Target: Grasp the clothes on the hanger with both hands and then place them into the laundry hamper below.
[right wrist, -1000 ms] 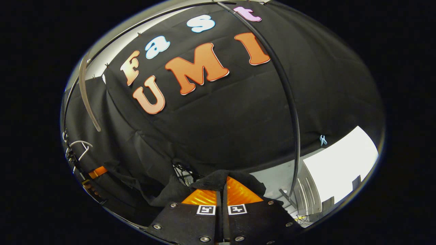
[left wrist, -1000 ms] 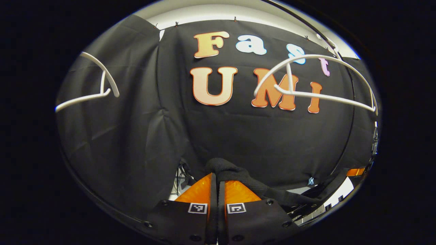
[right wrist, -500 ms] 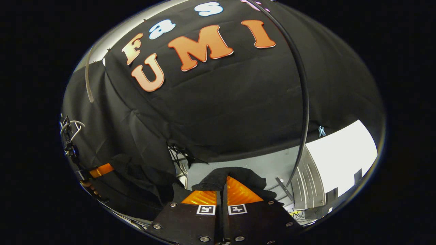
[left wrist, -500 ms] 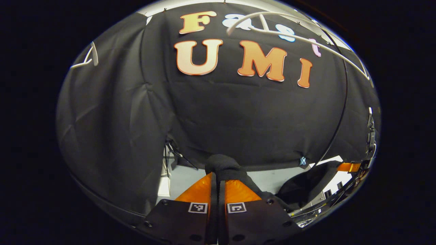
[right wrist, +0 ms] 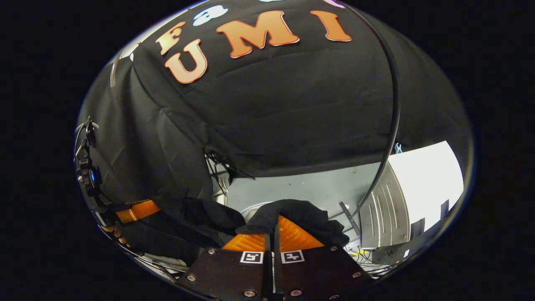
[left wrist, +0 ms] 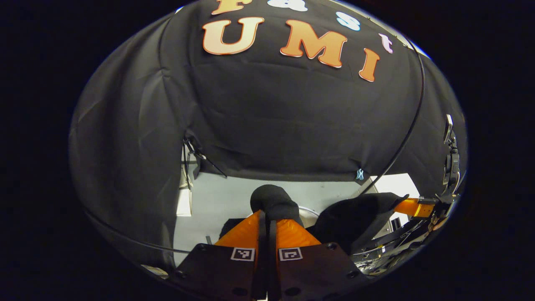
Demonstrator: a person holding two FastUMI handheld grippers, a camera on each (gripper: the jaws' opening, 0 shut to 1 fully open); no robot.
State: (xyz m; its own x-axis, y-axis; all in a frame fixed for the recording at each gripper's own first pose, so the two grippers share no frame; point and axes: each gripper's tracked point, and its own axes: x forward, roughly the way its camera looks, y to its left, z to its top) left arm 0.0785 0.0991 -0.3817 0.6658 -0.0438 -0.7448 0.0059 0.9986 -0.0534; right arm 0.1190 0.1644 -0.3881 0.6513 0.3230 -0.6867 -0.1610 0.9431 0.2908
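- Two claws, left claw (left wrist: 265, 219) and right claw (right wrist: 271, 228), are each clamped on the black cloth garment (left wrist: 355, 215) slung between them.
- We risk the sagging middle snagging a rim, since the hamper beneath isn't clearly visible.

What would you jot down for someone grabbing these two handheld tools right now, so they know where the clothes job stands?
Left claw: shut on the black garment, a bunched fold between its fingers.
Right claw: shut on the same garment, cloth draped over its tips.
The garment sags between the two claws in front of the booth wall, with no hanger in it.
A pale curved rim shows just beyond the cloth; I cannot tell if it is the hamper.
Left: lower the garment into the hamper and open both claws.
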